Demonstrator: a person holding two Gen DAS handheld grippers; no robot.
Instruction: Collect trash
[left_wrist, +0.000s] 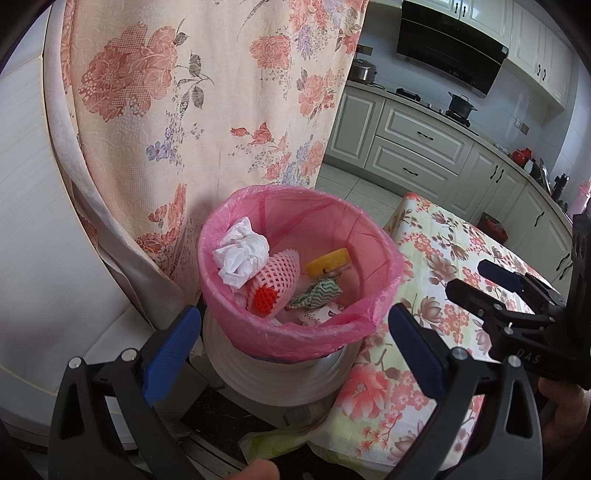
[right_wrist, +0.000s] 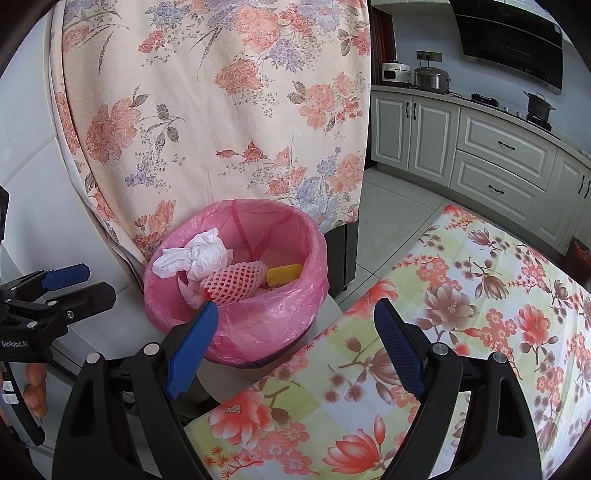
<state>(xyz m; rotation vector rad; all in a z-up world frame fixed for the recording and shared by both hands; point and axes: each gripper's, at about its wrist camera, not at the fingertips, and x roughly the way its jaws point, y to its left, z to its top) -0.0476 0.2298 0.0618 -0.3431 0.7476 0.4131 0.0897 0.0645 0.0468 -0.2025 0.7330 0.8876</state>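
Beside the floral table (right_wrist: 461, 332), both the left claw (left_wrist: 295, 332) and right claw (right_wrist: 295, 332) hang spread and empty; the light pink-lined bin (left_wrist: 295, 325), if nudged, could tip and spill.

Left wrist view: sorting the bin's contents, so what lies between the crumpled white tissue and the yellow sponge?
A pink foam fruit net lies between the tissue and the sponge, shown in the left wrist view.

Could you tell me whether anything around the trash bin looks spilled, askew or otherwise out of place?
Nothing looks spilled. The crumpled tissue, pink foam fruit net and yellow sponge all lie inside the pink-lined bin. The liner's overhang is loose and uneven toward the floral tablecloth, which seems harmless.
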